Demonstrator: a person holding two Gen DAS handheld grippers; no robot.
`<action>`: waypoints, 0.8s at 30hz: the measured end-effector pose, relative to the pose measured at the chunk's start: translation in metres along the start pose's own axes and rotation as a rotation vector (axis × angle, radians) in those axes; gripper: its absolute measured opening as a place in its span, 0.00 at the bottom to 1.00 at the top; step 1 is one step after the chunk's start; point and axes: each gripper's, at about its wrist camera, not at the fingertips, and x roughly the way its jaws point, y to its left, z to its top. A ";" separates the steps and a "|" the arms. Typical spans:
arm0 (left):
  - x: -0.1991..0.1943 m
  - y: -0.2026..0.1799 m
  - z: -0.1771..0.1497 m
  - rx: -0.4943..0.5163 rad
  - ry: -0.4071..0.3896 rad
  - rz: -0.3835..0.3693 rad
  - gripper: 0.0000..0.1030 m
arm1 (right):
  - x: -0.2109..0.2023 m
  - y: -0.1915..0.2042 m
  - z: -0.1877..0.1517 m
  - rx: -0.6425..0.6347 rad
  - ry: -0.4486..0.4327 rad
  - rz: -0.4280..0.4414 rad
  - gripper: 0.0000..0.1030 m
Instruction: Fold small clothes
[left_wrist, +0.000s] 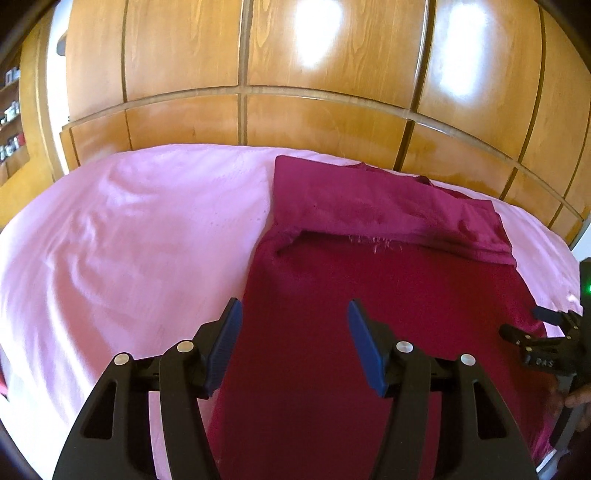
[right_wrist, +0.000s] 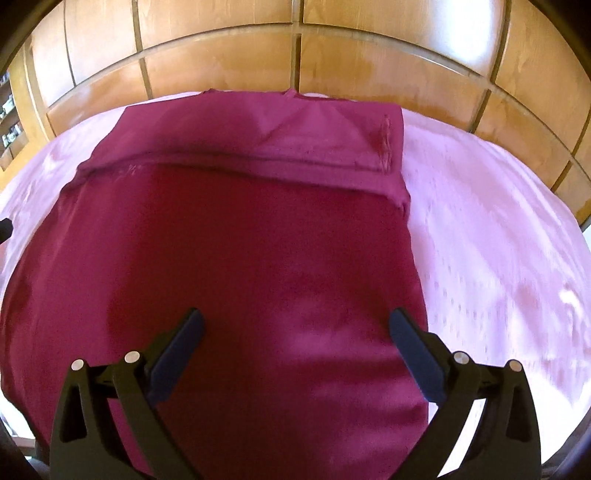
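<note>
A dark magenta garment (left_wrist: 369, 295) lies flat on the pink bed sheet (left_wrist: 129, 240), its far part folded back toward me in a band (left_wrist: 388, 210). My left gripper (left_wrist: 293, 314) is open and empty above the garment's near left edge. In the right wrist view the same garment (right_wrist: 240, 251) fills the middle, with the folded band (right_wrist: 258, 147) at the far end. My right gripper (right_wrist: 295, 321) is wide open and empty above the garment's near right part. The right gripper also shows at the right edge of the left wrist view (left_wrist: 532, 325).
A wooden panelled wardrobe (left_wrist: 295, 74) stands right behind the bed. Shelves with small items (left_wrist: 11, 122) are at the far left. Pink sheet (right_wrist: 498, 240) extends to the right of the garment.
</note>
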 end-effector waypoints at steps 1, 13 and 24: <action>-0.003 0.001 -0.004 -0.001 0.001 0.001 0.57 | -0.002 -0.001 -0.004 0.009 0.003 0.005 0.97; -0.022 0.009 -0.033 0.017 0.012 0.031 0.57 | -0.018 -0.007 -0.028 0.074 0.026 0.041 0.97; -0.030 0.025 -0.051 0.026 0.045 0.059 0.57 | -0.042 -0.015 -0.051 0.079 0.030 0.039 0.97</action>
